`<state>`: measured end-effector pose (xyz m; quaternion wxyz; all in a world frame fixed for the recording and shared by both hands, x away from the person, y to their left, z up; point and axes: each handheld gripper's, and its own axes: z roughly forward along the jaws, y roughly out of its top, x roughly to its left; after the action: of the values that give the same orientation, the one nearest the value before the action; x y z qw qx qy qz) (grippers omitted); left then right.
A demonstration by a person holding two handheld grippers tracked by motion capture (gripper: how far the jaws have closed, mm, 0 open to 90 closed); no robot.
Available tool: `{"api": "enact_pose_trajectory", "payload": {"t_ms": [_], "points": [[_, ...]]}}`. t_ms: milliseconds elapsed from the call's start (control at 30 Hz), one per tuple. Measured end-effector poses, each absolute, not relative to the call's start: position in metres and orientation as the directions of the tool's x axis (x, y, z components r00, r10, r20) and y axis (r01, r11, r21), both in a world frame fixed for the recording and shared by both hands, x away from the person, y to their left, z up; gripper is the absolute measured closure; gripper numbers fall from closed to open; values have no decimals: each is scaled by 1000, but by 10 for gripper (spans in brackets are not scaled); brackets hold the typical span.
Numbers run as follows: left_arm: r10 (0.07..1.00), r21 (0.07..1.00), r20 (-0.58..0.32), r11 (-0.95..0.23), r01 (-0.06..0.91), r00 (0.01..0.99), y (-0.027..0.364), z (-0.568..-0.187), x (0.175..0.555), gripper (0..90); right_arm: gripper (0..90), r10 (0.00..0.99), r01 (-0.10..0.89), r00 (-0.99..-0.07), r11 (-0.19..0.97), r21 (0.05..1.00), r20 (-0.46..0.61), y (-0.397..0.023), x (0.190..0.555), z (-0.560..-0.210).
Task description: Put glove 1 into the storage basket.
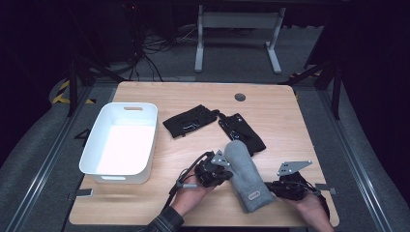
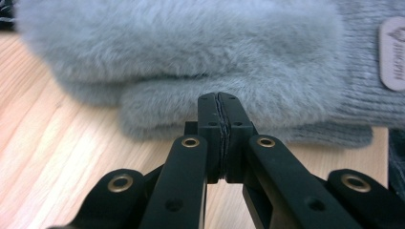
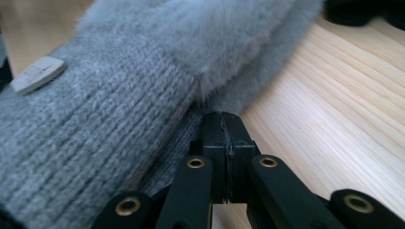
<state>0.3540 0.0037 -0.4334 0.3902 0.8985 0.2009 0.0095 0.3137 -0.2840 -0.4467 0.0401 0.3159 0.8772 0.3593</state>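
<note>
A grey mitten (image 1: 244,174) with a fuzzy hand part and a knit cuff lies near the table's front edge, cuff towards me. My left gripper (image 1: 226,171) sits at its left side. In the left gripper view the jaws (image 2: 220,98) are pressed together, and their tips touch the fuzzy thumb of the mitten (image 2: 191,47). My right gripper (image 1: 271,186) rests at the cuff's right side. Its jaws (image 3: 222,117) are also shut, with the tips against the edge of the mitten (image 3: 95,119) where knit meets fur. No fabric shows between either pair of pads.
A white plastic bin (image 1: 92,145) stands at the left of the wooden table. Two black gloves (image 1: 191,121) (image 1: 241,131) lie behind the mitten near the middle. A round cable hole (image 1: 240,97) is at the back. Bare wood lies to the right.
</note>
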Motion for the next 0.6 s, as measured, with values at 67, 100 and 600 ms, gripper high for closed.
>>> {"api": "enact_pose_trajectory", "payload": {"t_ms": [67, 100, 600], "points": [[374, 705, -137, -614, 356, 917, 8, -433, 355, 889, 899, 562, 516, -811, 553, 655, 164, -277, 314, -447], [377, 701, -140, -615, 360, 916, 11, -433, 356, 889, 899, 552, 511, -817, 559, 653, 167, -271, 314, -447], [428, 699, -159, -587, 408, 890, 37, -430, 375, 887, 900, 431, 432, -884, 605, 669, 181, -209, 316, -452]]}}
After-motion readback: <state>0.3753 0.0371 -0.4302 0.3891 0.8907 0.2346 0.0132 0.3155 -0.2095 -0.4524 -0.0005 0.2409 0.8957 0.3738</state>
